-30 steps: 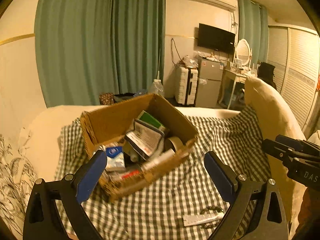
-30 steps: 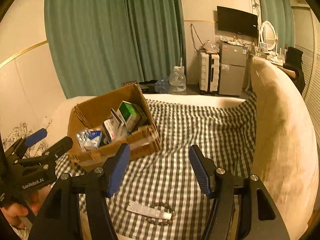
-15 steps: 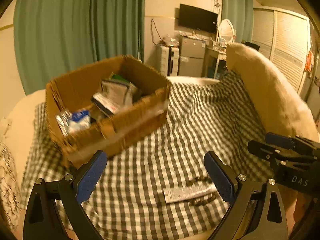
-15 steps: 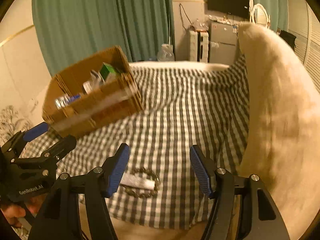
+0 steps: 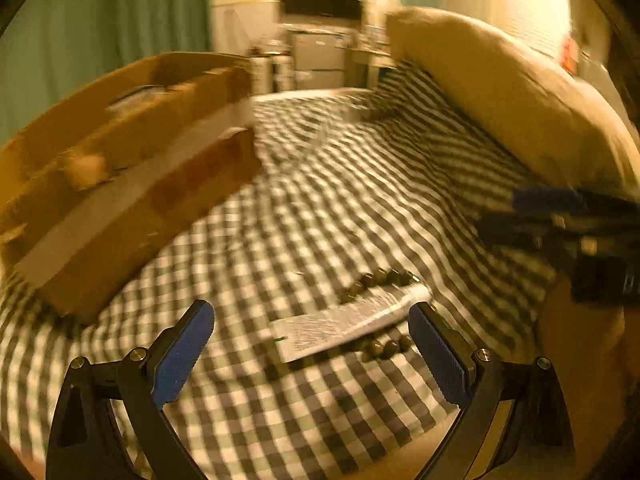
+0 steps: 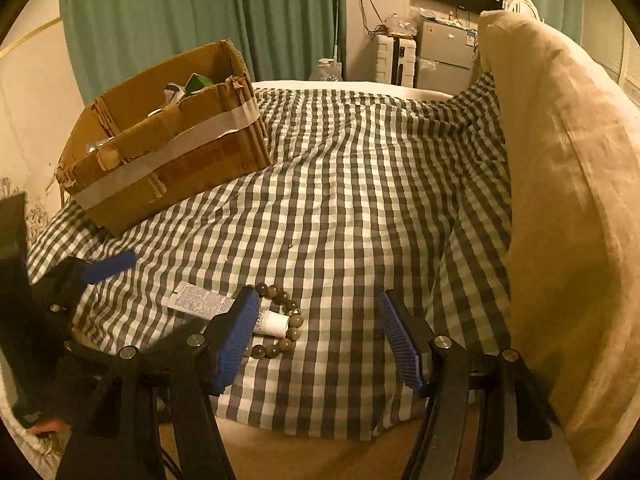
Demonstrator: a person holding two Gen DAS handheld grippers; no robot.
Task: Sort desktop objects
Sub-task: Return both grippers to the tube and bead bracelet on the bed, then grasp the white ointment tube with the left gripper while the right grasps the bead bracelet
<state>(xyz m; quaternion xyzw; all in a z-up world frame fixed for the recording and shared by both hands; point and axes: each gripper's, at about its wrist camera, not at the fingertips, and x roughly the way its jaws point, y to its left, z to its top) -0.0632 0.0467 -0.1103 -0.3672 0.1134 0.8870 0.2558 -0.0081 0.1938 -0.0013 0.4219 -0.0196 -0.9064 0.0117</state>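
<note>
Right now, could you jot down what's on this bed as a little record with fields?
Surface: green-and-white checked cloth
Container: taped brown cardboard box, far left, holding packets
Loose items: white squeeze tube lying across a ring of dark round beads
Right side: beige pillow
Left gripper: fingers open, empty, near tube
Right gripper: fingers open, empty

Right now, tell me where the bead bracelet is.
In the right wrist view the bead bracelet lies low and left of centre on the checked cloth, ringed around the white tube, just behind the right gripper's left finger.
</note>
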